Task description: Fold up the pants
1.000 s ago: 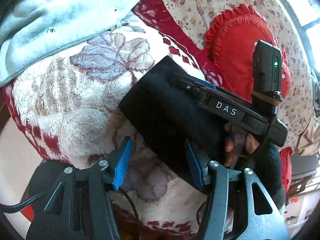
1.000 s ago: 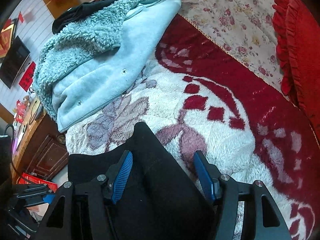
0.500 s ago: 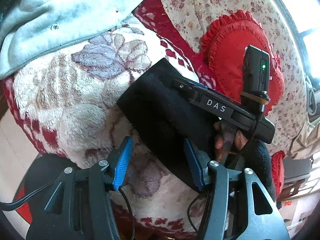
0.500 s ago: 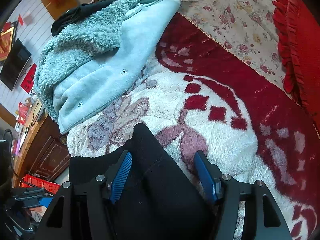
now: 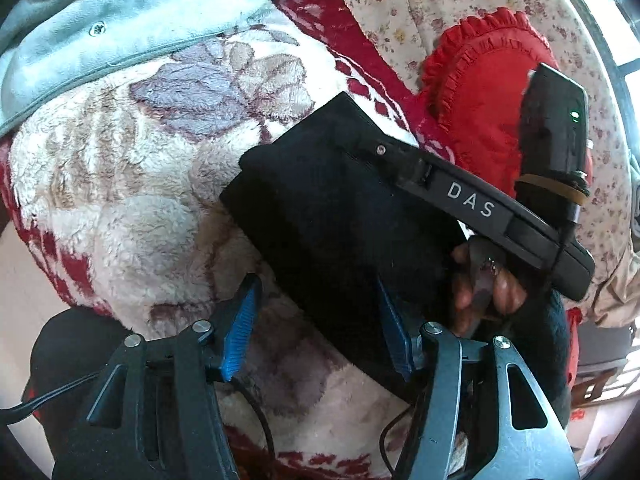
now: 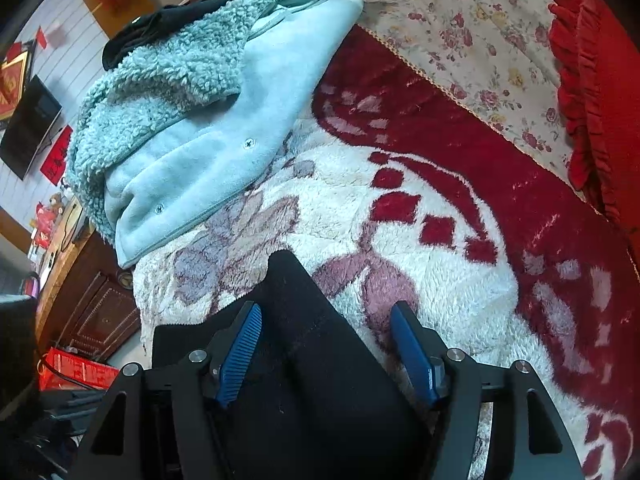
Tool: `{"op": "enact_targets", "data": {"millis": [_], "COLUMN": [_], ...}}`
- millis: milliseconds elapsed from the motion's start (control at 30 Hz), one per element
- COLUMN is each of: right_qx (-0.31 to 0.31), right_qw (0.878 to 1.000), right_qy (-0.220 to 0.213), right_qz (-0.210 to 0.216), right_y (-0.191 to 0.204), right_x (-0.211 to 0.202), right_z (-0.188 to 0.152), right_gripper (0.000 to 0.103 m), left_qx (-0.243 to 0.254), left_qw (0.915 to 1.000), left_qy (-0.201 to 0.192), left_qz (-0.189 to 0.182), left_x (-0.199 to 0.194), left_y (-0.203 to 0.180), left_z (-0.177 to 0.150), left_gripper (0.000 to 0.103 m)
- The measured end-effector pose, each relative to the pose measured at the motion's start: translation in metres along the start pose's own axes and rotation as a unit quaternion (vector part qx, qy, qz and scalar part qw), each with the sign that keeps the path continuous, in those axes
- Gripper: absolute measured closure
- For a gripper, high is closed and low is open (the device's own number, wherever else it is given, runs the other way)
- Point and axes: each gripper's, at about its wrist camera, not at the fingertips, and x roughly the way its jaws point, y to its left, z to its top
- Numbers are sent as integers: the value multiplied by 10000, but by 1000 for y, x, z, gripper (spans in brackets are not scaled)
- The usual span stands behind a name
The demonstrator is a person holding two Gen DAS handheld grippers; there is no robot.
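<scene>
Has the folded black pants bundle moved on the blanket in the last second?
No. In the right wrist view the black pants keep their corner by the same purple flower on the blanket.

Blanket [image 6: 404, 248]: red and cream plush, spread under everything.
Jacket [image 6: 208, 120]: pale blue fleece, laid on blanket.
Cushion [image 5: 484, 92]: red, frilled.

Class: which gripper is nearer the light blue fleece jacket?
Right. The right gripper reaches over the black pants toward the jacket; the left gripper sits behind it, farther back.
</scene>
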Motion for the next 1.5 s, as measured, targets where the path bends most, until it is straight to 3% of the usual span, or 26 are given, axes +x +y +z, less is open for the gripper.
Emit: {"op": "enact_targets", "data": {"millis": [67,133,167,233,267,433,567,700,800,833,933,1000,1067,1233,1333,1433,1500], "right_qx": [130,115,121,159,117,336,567,1139,1882,2301,3133,3415,3575,3388,3257,3197,3088], "right_qw": [9998,9996,9994,9990,9988,9885,9732,9573,9444,9340,9105,8976,8897,9015,9126,9211,9267], "right_qy": [-177,-272,-299,-362,-446,-1421,-2215,-2653,-2628,-2635,-2501,-2646,-2768,-2650,-2438,-2179,-2109], "right_qz": [32,29,80,217,190,402,256,-146,-610,-729,-1017,-875,-636,-473,-413,-434,-363], "right_y": [-1,0,1,3,6,6,-5,-33,-65,-79,-101,-107,-106,-105,-114,-122,-121], "right_x": [0,-2,-4,-11,-19,-100,-184,-248,-269,-273,-276,-278,-277,-260,-241,-218,-207], "right_z": [-2,-5,-5,-6,-7,-18,-55,-126,-190,-219,-270,-294,-305,-283,-262,-241,-227], "right_gripper": [43,58,70,78,82,85,89,91,91,91,89,80,40,39,38,38,38], "left_qx": [109,330,433,648,741,1475,2422,3333,3680,3784,3930,3963,4005,4007,3875,3589,3372], "left_qw": [9998,9992,9988,9975,9967,9845,9623,9366,9258,9220,9157,9144,9137,9157,9203,9308,9395], "left_qy": [-107,-168,-194,-269,-309,-811,-905,-453,194,394,696,702,544,-211,-541,-581,-413], "left_qz": [84,124,117,26,-114,-484,-848,-981,-837,-722,-468,-433,-423,-224,2,384,439], "left_x": [1,4,5,-1,-8,-55,-78,-50,3,21,44,41,27,-18,-21,1,13], "left_y": [-5,-14,-17,-27,-33,-77,-130,-180,-199,-202,-202,-200,-198,-187,-180,-166,-154], "left_z": [3,3,3,2,2,-15,-56,-113,-148,-159,-176,-175,-167,-145,-125,-108,-99], "left_gripper": [45,46,58,77,77,79,79,79,79,85,86,86,86,85,77,77,77]}}
